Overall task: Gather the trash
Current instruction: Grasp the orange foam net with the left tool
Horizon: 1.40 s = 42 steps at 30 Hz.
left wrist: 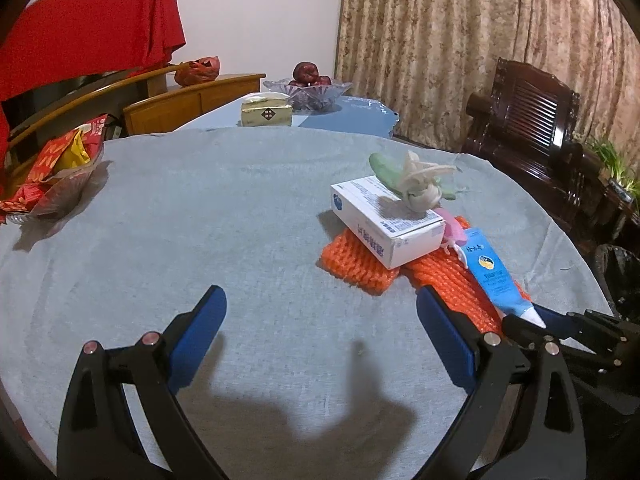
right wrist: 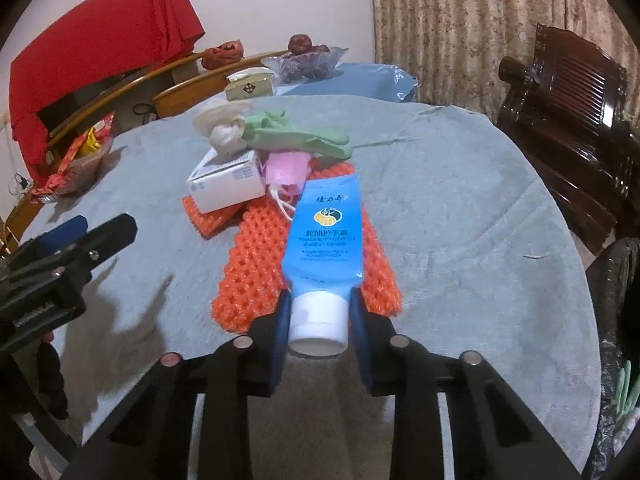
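A pile of trash lies on the grey tablecloth (left wrist: pixel 200 220). My right gripper (right wrist: pixel 320 320) is shut on the white cap of a blue hand-cream tube (right wrist: pixel 326 232), which also shows in the left wrist view (left wrist: pixel 490 272). The tube lies over orange foam netting (right wrist: pixel 252 268) (left wrist: pixel 360 266). A white box (left wrist: pixel 384 220) (right wrist: pixel 228 184) sits on the netting, with knotted white and green gloves (left wrist: pixel 416 184) (right wrist: pixel 280 132) and a pink mask (right wrist: pixel 286 172) on top. My left gripper (left wrist: pixel 320 312) is open and empty, left of the pile, above the cloth.
A bowl of red snack wrappers (left wrist: pixel 56 176) stands at the table's left edge. A tissue box (left wrist: pixel 266 112) and a glass fruit bowl (left wrist: pixel 308 90) sit at the far end. A dark wooden chair (left wrist: pixel 532 128) and a black bin bag (right wrist: pixel 616 320) are at the right.
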Tool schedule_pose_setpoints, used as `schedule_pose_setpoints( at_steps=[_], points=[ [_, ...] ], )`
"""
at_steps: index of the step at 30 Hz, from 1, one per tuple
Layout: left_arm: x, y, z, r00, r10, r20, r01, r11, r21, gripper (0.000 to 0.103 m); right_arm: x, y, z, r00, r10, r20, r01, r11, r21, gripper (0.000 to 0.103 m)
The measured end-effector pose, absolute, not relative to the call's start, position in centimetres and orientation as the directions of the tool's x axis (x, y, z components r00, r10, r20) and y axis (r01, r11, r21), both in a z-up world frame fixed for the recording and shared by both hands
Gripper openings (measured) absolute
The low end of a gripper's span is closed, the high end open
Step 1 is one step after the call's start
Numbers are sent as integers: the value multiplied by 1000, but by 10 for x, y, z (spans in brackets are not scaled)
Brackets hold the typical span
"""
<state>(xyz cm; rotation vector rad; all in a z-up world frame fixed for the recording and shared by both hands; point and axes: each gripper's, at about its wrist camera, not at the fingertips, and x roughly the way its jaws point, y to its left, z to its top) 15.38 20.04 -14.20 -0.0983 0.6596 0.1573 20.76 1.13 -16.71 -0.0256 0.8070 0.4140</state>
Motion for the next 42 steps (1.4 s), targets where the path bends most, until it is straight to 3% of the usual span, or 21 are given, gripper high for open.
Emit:
schedule_pose_setpoints(
  at_steps=[14,23,26,30,33,37,41,42],
  points=[
    [155,177,-144,777,80,-624,-136,990,-42,93,219,-16,-174,597,331,-731,-309,935,171,30],
    [163,149,-147,769,24,-639,-89,994,-70,92,214,-46,-158,653,319,-687,-269,945,183,29],
    [168,136,-153,756,-5,-654,-63,995,-81,79,213,-55,-155,672,293,-680,-259,953,155,29],
    [178,121,-166,728,-33,-684,-41,995,-91,73,212,-68,-154,682,283,-675,-240,958,159,29],
    [183,111,-176,704,-42,-709,-34,995,-93,61,212,-76,-154,686,278,-672,-235,959,156,29],
    [191,108,-180,680,-63,-730,-32,993,-115,44,211,-83,-154,689,277,-670,-233,960,157,29],
    [192,106,-178,681,-72,-729,-31,991,-127,16,210,-89,-155,687,281,-670,-228,959,169,29],
    [192,105,-178,684,-71,-726,-31,992,-126,14,209,-90,-155,689,283,-668,-228,958,171,29]
  ],
)
